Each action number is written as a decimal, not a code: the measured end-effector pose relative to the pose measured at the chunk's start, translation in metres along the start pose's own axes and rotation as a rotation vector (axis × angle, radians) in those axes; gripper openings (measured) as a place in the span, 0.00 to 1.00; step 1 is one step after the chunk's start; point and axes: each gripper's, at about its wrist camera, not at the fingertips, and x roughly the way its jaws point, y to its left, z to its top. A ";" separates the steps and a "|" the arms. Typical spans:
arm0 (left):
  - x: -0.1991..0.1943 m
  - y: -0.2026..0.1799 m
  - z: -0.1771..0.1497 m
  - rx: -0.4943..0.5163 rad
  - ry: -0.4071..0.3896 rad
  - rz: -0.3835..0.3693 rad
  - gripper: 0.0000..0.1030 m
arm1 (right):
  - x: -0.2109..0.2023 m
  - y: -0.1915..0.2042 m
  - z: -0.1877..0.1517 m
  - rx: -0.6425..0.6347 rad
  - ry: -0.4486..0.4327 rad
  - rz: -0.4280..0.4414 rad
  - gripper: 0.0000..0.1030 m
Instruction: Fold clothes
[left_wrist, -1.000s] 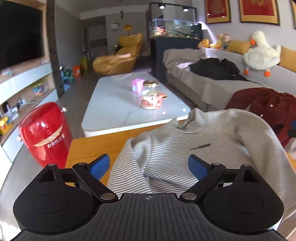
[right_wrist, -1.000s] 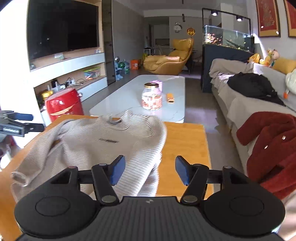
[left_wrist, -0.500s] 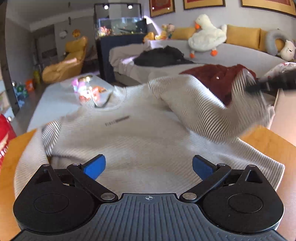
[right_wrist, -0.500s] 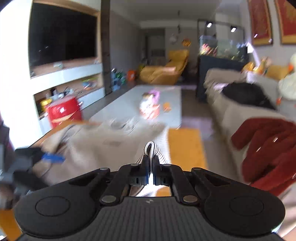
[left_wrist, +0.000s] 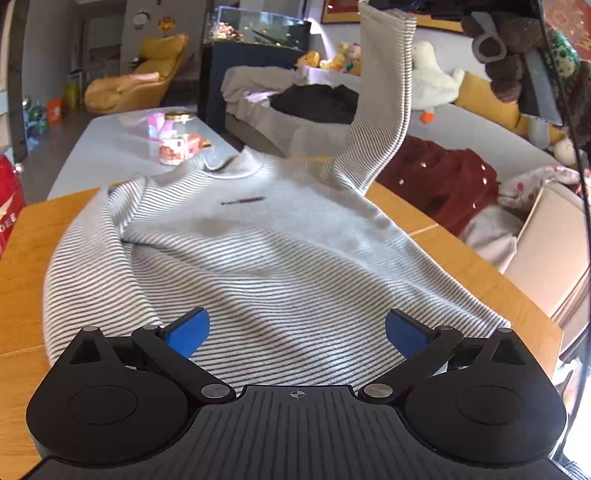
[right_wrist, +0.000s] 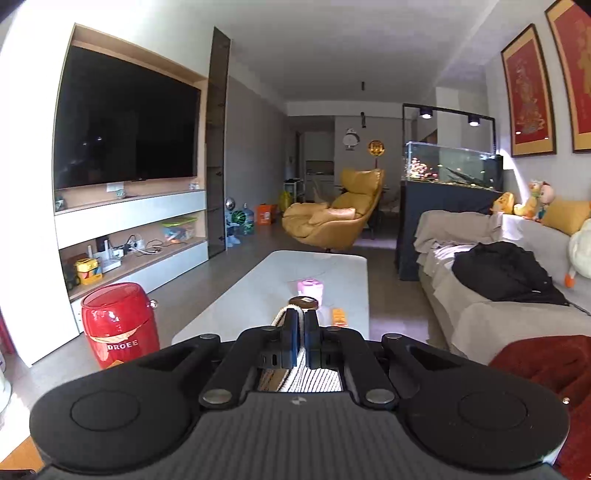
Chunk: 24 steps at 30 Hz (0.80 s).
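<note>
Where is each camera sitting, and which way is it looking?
Left wrist view: sits on the open left hand-held gripper, low over the wooden table, facing the grey striped sweater; its blue pads show.
Right wrist view: sits on the right hand-held gripper, held high, facing down the living room; its black fingers pinch the sweater's sleeve.
Both views share the white coffee table, the yellow armchair and the fish tank.

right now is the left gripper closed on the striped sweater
No, the left gripper stands wide open above the striped sweater, its blue pads apart and holding nothing.
</note>
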 end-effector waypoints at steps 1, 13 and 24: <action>-0.006 0.006 0.000 -0.014 -0.009 0.014 1.00 | 0.011 0.010 0.001 -0.004 0.010 0.016 0.03; -0.050 0.075 -0.012 -0.154 -0.043 0.172 1.00 | 0.120 0.109 -0.023 -0.021 0.179 0.157 0.08; -0.062 0.119 -0.018 -0.272 -0.058 0.282 1.00 | 0.029 0.176 -0.095 -0.342 0.274 0.350 0.27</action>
